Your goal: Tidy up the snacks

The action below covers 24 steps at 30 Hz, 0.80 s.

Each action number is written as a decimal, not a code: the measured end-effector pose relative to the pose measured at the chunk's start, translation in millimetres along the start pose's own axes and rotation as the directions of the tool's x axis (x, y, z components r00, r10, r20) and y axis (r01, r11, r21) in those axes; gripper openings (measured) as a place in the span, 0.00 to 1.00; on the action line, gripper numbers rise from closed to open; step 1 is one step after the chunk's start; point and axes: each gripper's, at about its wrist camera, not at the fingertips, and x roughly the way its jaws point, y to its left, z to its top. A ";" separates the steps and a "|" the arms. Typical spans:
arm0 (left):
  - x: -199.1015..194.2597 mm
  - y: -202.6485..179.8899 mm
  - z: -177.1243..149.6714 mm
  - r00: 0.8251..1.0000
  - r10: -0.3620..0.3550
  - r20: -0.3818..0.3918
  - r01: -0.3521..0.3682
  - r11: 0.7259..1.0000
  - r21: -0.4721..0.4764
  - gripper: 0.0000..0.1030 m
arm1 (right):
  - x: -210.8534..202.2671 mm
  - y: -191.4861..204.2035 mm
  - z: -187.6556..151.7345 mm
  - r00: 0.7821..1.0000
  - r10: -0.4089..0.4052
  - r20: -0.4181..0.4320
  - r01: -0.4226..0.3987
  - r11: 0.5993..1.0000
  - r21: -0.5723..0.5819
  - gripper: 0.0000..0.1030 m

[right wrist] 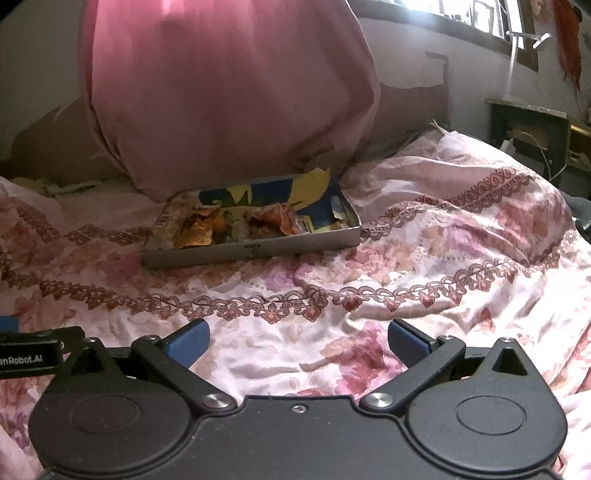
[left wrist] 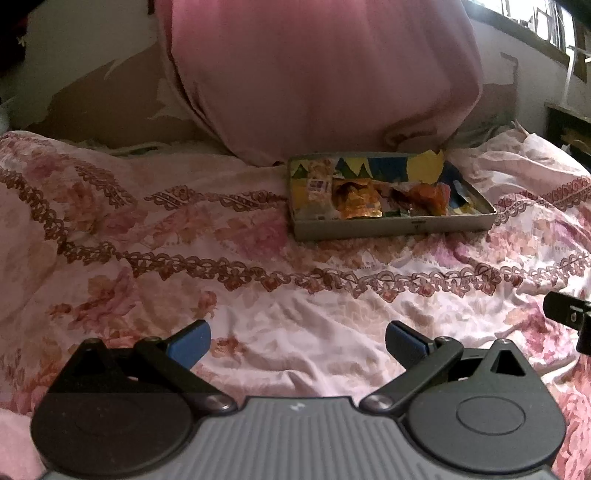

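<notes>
A shallow grey metal tin (left wrist: 391, 226) lies on the floral bedsheet, holding several orange and yellow snack packets (left wrist: 356, 201). The tin also shows in the right wrist view (right wrist: 255, 251), with the packets (right wrist: 201, 227) inside. My left gripper (left wrist: 297, 341) is open and empty, well short of the tin. My right gripper (right wrist: 297, 341) is open and empty too, near the bed's front, to the right of the left one. The tin's inner lining is torn blue and yellow paper.
A large pink pillow (left wrist: 317, 74) stands right behind the tin. The pink floral sheet (left wrist: 184, 240) covers the bed. A dark cabinet (right wrist: 528, 129) stands at the far right, with a window (right wrist: 469, 14) above.
</notes>
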 end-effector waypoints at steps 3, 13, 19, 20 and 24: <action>0.9 -1.3 -0.2 1.000 0.001 -0.001 -0.001 1.000 0.010 1.00 | 1.5 -1.2 -0.7 1.000 -0.004 -0.005 0.004 1.000 0.008 0.99; 1.6 -1.0 -0.1 1.000 0.005 -0.003 -0.005 1.000 0.008 1.00 | 2.6 -1.0 -0.7 1.000 -0.007 -0.015 0.007 1.000 0.012 0.99; 1.9 -1.1 -0.2 1.000 0.005 -0.005 -0.005 1.000 0.008 1.00 | 3.2 -0.9 -1.3 1.000 -0.009 -0.019 0.009 1.000 0.013 0.99; 1.9 -1.2 -0.2 1.000 0.006 -0.006 -0.006 1.000 0.008 1.00 | 3.2 -1.0 -1.5 1.000 -0.008 -0.019 0.009 1.000 0.013 0.99; 2.2 -0.5 -0.3 1.000 0.007 -0.007 -0.007 1.000 0.008 1.00 | 3.6 -1.2 -1.4 1.000 -0.008 -0.021 0.009 1.000 0.013 0.99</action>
